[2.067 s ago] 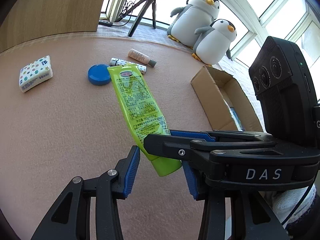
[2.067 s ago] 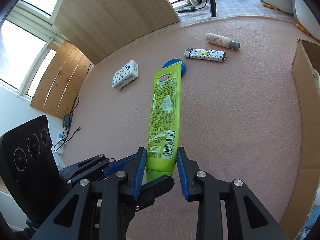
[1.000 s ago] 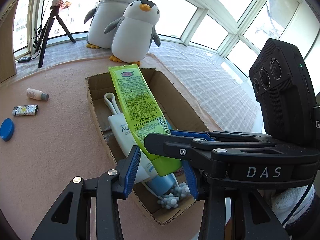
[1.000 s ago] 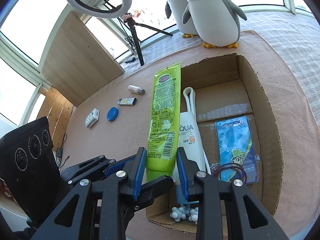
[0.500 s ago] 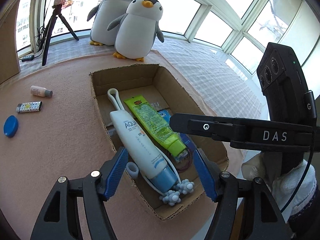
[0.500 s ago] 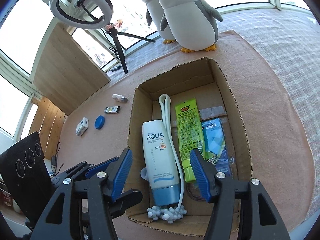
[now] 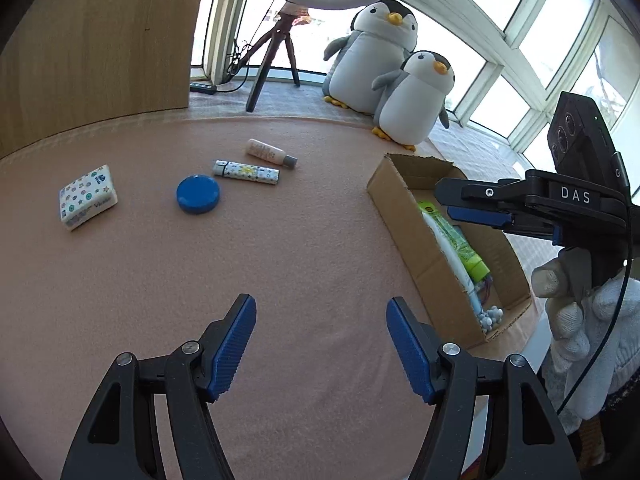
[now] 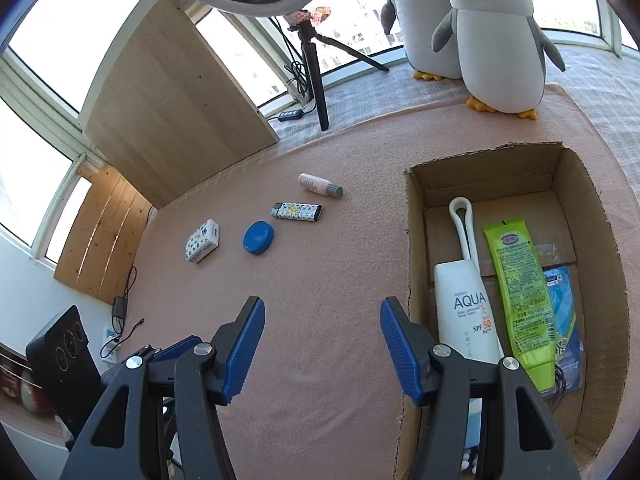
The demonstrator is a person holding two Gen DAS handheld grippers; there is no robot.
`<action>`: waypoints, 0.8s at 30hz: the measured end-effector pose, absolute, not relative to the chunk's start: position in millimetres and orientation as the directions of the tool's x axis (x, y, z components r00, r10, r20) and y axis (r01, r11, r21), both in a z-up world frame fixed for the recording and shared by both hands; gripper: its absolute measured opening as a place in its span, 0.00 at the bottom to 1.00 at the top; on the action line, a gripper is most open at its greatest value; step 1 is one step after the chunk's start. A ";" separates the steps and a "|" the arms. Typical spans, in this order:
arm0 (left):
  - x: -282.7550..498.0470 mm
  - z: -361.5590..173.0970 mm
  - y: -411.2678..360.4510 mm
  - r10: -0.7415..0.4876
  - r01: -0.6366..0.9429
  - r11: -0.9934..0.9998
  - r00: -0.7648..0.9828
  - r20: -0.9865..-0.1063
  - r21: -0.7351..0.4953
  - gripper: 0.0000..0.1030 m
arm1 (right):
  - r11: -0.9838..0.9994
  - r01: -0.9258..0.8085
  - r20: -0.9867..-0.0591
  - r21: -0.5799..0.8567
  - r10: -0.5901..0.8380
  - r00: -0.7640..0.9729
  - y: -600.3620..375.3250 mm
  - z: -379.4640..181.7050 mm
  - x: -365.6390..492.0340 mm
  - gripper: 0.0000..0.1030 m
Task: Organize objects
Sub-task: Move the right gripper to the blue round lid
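Note:
The green tube (image 8: 520, 296) lies in the cardboard box (image 8: 416, 216) beside a white AQUA sunscreen tube (image 8: 466, 316) and a blue packet (image 8: 564, 300). On the pink mat lie a blue round lid (image 7: 198, 193), a patterned lighter (image 7: 246, 171), a small pink bottle (image 7: 270, 153) and a patterned white packet (image 7: 88, 196). My left gripper (image 7: 320, 340) is open over bare mat, left of the box (image 7: 404, 216). My right gripper (image 8: 322, 340) is open and empty at the box's left wall; it also shows in the left wrist view (image 7: 480, 204) above the box.
Two plush penguins (image 7: 400, 92) sit behind the box at the mat's far edge. A ring light on a tripod (image 7: 276, 60) and a wooden panel (image 7: 92, 52) stand at the back. A gloved hand (image 7: 580, 320) holds the right gripper past the table's right edge.
The right gripper carried the green tube to the box, then opened and left it inside. Both grippers have since swung left, away from the box, toward the items on the mat.

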State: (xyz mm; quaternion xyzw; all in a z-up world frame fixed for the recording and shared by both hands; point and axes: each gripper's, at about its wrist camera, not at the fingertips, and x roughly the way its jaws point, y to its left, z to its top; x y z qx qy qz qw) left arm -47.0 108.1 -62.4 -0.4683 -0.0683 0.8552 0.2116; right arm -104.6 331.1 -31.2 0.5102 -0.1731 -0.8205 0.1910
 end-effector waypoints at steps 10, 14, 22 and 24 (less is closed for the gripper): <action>-34.6 -60.8 -23.3 0.323 -0.122 -0.943 -0.558 -0.764 -0.309 0.69 | -0.873 0.197 -0.823 0.447 -0.487 -0.293 213.9 -57.2 -183.1 0.55; -27.7 -68.6 -52.4 0.315 -0.085 -0.942 -0.558 -0.768 -0.325 0.69 | -0.881 0.157 -0.841 0.446 -0.472 -0.263 184.9 -81.4 -213.3 0.53; -24.5 -79.8 -98.5 0.288 -0.019 -0.942 -0.561 -0.776 -0.336 0.69 | -0.932 0.140 -0.898 0.335 -0.361 -0.251 145.0 -112.1 -241.3 0.42; -23.7 -81.5 -105.6 0.286 -0.012 -0.941 -0.563 -0.775 -0.338 0.69 | -0.940 0.141 -0.907 0.310 -0.337 -0.254 139.6 -115.8 -243.8 0.42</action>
